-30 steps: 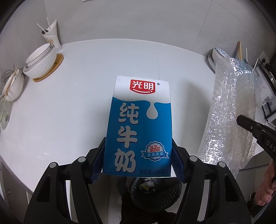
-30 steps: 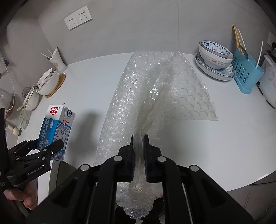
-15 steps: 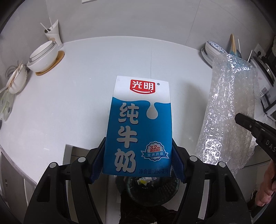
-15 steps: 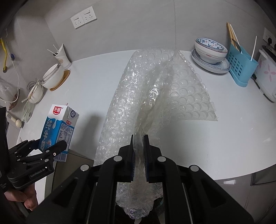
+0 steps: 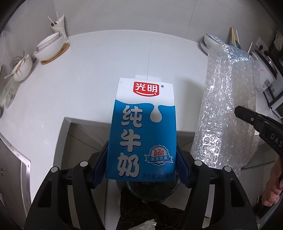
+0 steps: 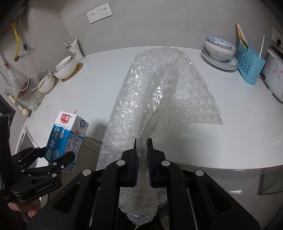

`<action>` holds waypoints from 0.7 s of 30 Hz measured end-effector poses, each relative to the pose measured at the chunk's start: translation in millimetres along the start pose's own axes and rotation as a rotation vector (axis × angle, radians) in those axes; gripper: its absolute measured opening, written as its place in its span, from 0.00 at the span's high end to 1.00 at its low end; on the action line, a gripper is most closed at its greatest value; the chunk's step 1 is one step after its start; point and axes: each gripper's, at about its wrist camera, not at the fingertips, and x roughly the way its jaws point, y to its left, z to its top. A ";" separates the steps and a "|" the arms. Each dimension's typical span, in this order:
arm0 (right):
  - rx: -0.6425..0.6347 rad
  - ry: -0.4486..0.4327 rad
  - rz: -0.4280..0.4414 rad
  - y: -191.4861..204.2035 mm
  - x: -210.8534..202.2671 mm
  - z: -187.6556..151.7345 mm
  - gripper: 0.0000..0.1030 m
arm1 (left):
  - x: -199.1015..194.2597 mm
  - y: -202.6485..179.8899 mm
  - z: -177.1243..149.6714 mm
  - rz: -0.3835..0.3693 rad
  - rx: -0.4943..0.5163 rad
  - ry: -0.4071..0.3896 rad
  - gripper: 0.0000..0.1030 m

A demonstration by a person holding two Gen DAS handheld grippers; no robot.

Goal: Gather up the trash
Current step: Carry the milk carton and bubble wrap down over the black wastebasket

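My left gripper (image 5: 141, 169) clamps a blue-and-white milk carton (image 5: 141, 134) upright, just past the near edge of the white countertop (image 5: 106, 70), above a dark bin (image 5: 150, 192). To its right, my right gripper (image 6: 142, 159) pinches a hanging sheet of bubble wrap (image 6: 159, 99), its far end draping over the counter.

One milk carton (image 5: 142, 134) and one sheet of bubble wrap (image 6: 159, 99) are counted. Two grippers are seen, the left gripper (image 5: 141, 165) and the right gripper (image 6: 142, 162). Two wall sockets (image 6: 99, 15) are counted, along with one blue utensil holder (image 6: 250, 66) and one paper cup (image 6: 75, 48).
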 end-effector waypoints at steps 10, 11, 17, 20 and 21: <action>-0.038 0.004 0.044 -0.4 -8.8 -41.7 0.92 | -7.9 0.9 -14.0 -0.023 -0.026 -0.031 0.37; -0.043 0.000 0.053 -0.4 -8.7 -46.7 0.92 | -7.7 0.4 -14.1 -0.027 -0.031 -0.036 0.37; -0.061 0.019 0.085 -0.5 7.0 -76.1 0.92 | 11.2 5.2 -21.9 -0.029 -0.063 -0.012 0.37; -0.068 0.012 0.086 -0.6 16.3 -90.9 0.92 | 28.0 13.5 -29.9 -0.019 -0.089 0.009 0.37; -0.075 0.010 0.078 -0.4 19.8 -95.9 0.92 | 33.0 15.0 -32.4 -0.015 -0.093 0.015 0.37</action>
